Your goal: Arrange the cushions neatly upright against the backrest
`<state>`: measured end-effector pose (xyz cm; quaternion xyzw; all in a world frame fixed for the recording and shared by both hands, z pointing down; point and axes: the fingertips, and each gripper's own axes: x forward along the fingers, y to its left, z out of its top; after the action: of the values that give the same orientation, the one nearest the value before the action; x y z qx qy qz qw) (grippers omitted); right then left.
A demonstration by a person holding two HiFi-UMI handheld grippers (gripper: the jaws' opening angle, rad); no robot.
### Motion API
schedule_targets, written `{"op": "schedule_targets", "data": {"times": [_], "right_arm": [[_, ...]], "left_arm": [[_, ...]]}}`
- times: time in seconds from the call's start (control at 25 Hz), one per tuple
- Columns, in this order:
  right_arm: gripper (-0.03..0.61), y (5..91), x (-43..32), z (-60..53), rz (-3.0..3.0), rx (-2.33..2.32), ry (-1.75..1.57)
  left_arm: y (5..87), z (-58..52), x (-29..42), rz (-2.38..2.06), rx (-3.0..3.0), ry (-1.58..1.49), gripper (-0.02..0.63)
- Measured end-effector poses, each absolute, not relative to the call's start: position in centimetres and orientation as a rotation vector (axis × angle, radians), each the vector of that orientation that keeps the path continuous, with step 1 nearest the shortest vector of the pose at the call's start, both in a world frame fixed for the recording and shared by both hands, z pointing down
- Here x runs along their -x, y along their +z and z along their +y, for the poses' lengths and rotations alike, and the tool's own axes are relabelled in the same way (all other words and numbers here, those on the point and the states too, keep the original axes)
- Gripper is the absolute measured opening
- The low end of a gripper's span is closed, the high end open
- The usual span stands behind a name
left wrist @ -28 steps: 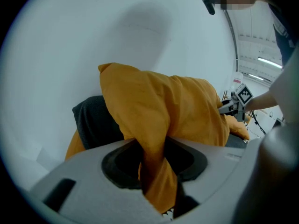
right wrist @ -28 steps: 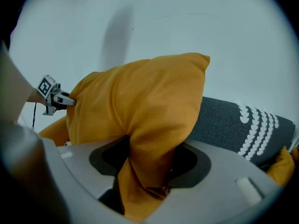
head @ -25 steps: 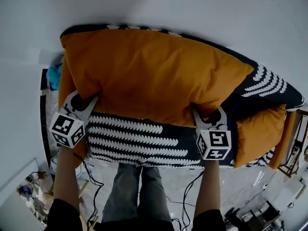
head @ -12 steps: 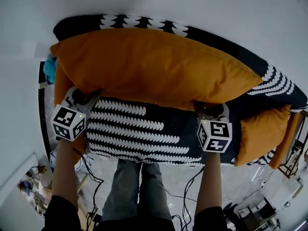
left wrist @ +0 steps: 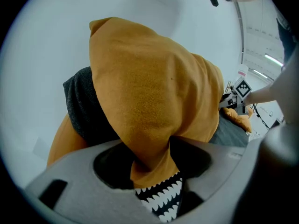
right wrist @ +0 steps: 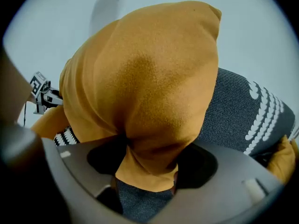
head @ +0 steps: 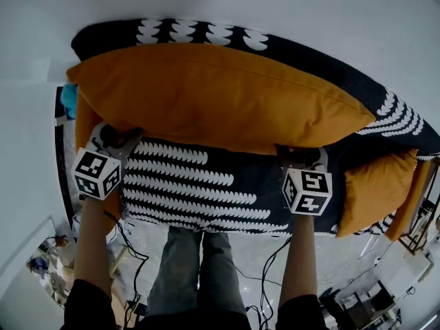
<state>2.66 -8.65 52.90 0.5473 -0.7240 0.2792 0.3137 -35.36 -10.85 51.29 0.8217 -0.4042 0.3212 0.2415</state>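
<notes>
A big orange cushion (head: 220, 98) stands lengthwise on the dark, white-patterned sofa seat (head: 206, 184), leaning toward the backrest (head: 206, 33). My left gripper (head: 117, 137) grips its lower left corner and my right gripper (head: 299, 158) its lower right edge. In the left gripper view the cushion's (left wrist: 154, 87) fabric is bunched between the left gripper's (left wrist: 152, 160) jaws. The right gripper view shows the cushion (right wrist: 149, 78) gathered the same way in the right gripper (right wrist: 147, 169). Both pairs of jaws are opening, with the fabric still between them.
A smaller orange cushion (head: 375, 188) lies at the sofa's right end, and more orange fabric (head: 86, 122) shows at the left end behind my left gripper. A blue thing (head: 69, 98) sits beyond the left end. Cables and clutter lie on the floor below, around the person's legs.
The big cushion has moved back and up toward the backrest with both grippers following. More of the patterned seat shows in front of it, and a patterned strip of the backrest above it.
</notes>
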Motion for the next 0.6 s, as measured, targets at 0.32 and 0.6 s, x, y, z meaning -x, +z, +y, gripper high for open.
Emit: {"op": "schedule_targets", "data": {"times": [0.32, 0.6], "right_arm": [[0.347, 52.6, -3.7, -7.1, -1.882, -1.473, 0.740], [0.345, 51.1, -3.8, -4.8, -1.884, -1.513, 0.735]], "left_arm": [[50.8, -10.2, 36.1, -1.142, -2.226, 0.866, 0.288], [49.1, -8.5, 36.9, -1.191, -2.212, 0.814, 0.287]]}}
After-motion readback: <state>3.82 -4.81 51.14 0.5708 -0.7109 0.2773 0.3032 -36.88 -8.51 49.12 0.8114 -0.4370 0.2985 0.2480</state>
